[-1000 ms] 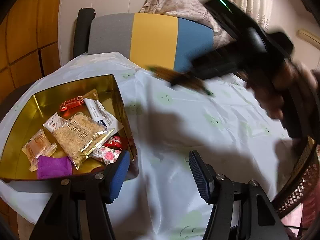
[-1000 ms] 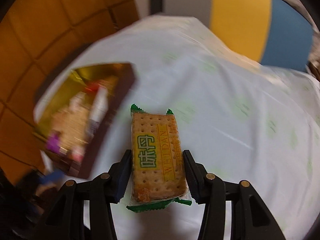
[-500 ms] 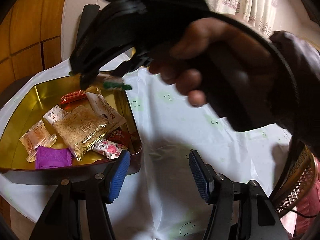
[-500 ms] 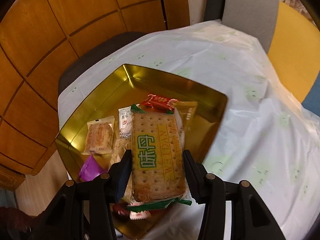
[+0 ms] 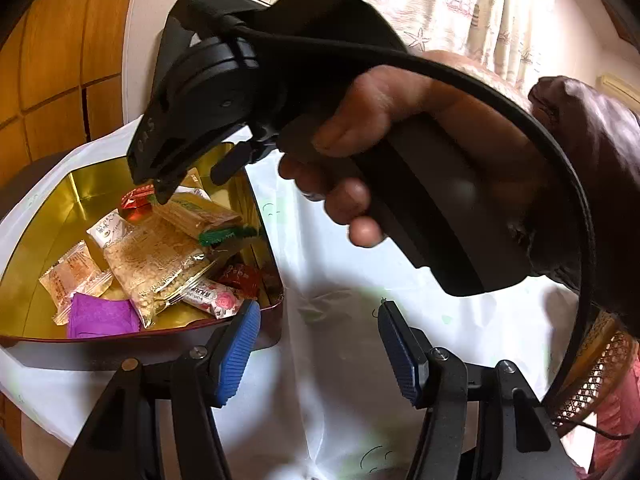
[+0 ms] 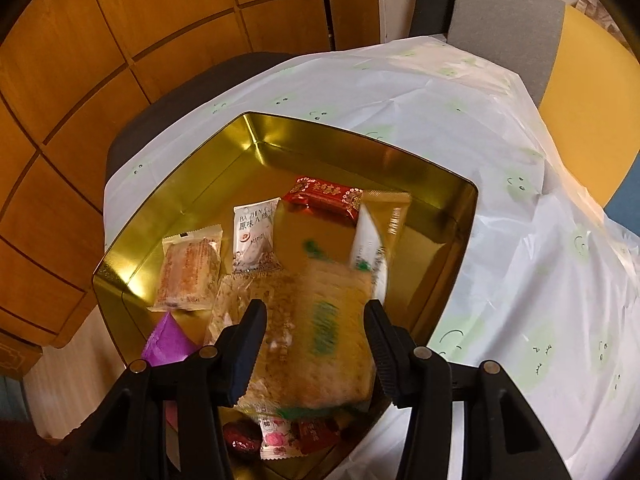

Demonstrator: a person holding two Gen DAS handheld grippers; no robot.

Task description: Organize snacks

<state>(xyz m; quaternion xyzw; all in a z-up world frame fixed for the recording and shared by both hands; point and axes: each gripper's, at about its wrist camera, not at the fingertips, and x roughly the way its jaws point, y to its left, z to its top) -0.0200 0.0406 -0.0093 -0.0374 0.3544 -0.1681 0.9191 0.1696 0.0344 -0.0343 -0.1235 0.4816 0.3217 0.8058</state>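
A gold tin tray [image 6: 256, 132] holds several wrapped snacks on the white table cover. My right gripper [image 6: 316, 340] hangs over the tray with its jaws spread. The green-edged cracker packet [image 6: 324, 332] is blurred between and below the jaws, dropping onto the pile. In the left wrist view the right gripper [image 5: 160, 184] points down into the tray [image 5: 48, 216] and the cracker packet [image 5: 200, 216] lies on the other snacks, free of it. My left gripper [image 5: 316, 344] is open and empty at the tray's near right corner.
A chair with grey, yellow and blue back [image 6: 560, 40] stands behind the table. A wicker basket rim [image 5: 600, 360] is at the right. Wood panelling [image 6: 100, 60] lines the left wall. The white cover [image 5: 340, 272] spreads right of the tray.
My right gripper carried the cracker packet from over the table to over the tray, then opened and let it drop onto the snacks. The left gripper stayed put.
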